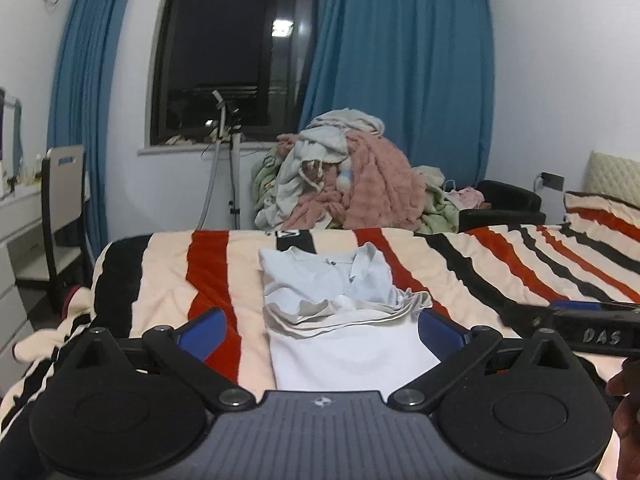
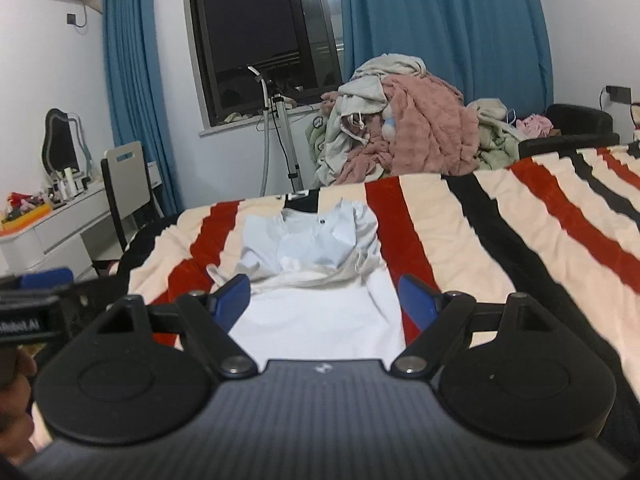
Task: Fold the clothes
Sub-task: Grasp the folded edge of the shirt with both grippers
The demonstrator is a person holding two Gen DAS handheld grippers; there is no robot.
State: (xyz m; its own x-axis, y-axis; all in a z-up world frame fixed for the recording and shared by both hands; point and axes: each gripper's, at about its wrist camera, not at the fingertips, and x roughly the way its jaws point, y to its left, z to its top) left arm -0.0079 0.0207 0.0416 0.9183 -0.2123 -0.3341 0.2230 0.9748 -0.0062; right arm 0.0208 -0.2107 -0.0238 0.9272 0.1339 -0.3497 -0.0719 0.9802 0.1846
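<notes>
Both grippers are held wide open with nothing gripped: the left gripper (image 1: 322, 330) has its blue fingers (image 1: 204, 330) spread to either side of the folded clothes, and the right gripper (image 2: 325, 302) is spread much the same, pads clear of the fabric. Each gripper is poked into the edge of the other's view, the right one seen at the far right of the left camera, the left one at the far left of the right camera. Just past the fingers, a white shirt (image 1: 348, 354) is laid flat and folded on the striped blanket (image 1: 480, 276), with a pale blue collared shirt (image 1: 324, 276) folded right behind it, the two overlapping at a rumpled grey-beige hem. Further back, beyond the bed's far edge, a big pile of clothes (image 1: 360, 176) is heaped up under the window (image 1: 236, 48), framed by blue curtains (image 1: 400, 80). A chair (image 1: 64, 200) is parked off left.
</notes>
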